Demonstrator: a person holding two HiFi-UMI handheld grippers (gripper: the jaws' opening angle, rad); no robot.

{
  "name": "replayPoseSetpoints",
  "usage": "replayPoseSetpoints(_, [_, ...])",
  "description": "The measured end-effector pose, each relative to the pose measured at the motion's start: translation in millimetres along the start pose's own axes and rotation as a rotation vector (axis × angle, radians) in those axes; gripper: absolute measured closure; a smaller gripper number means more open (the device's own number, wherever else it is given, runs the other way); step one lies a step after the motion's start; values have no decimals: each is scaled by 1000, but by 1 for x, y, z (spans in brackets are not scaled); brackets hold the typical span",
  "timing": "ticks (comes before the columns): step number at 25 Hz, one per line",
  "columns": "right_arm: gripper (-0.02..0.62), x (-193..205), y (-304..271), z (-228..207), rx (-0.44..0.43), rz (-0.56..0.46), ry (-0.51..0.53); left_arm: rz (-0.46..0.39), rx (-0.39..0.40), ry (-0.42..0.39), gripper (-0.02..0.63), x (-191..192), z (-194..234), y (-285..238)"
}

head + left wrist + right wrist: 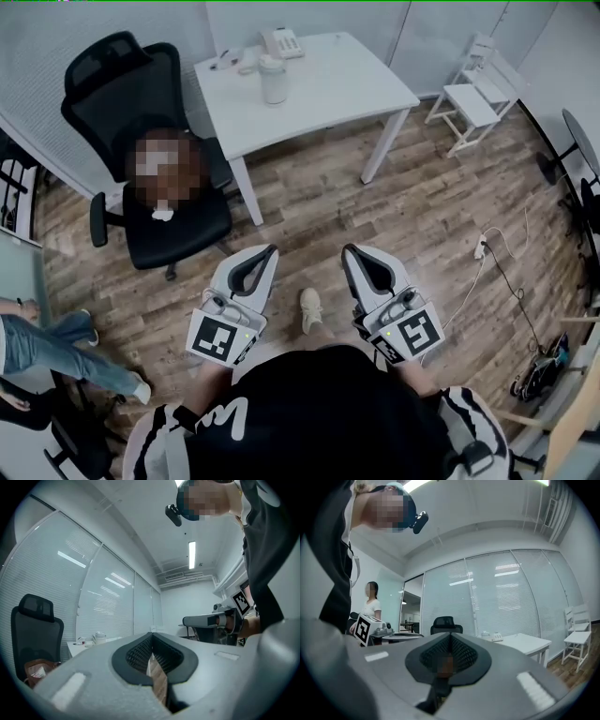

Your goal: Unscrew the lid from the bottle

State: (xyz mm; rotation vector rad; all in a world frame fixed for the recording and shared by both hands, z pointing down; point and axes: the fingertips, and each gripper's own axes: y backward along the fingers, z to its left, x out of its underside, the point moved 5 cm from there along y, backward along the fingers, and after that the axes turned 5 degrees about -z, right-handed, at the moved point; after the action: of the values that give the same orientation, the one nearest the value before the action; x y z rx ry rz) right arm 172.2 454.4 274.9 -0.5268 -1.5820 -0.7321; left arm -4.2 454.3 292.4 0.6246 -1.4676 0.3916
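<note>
A pale bottle (273,80) with a lid stands on the white table (328,94) far ahead of me, next to a white telephone (282,42). The bottle also shows small in the left gripper view (99,637) and in the right gripper view (485,634). My left gripper (273,249) and right gripper (346,249) are held side by side at waist height above the wooden floor, well short of the table. Both are shut with nothing between their jaws.
A black office chair (155,150) with something on its seat stands left of the table. A white folding chair (473,94) is at the back right. Cables and a socket (480,248) lie on the floor at right. A person's legs (56,352) show at left.
</note>
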Motion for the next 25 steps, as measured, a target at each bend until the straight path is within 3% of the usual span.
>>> replayPoseSetpoints(14, [595, 7, -101, -137, -103, 16, 5, -13, -109, -18, 607, 13, 79, -130])
replayPoseSetpoints(25, [595, 18, -126, -183, -106, 3, -39, 10, -154, -35, 607, 19, 102, -163])
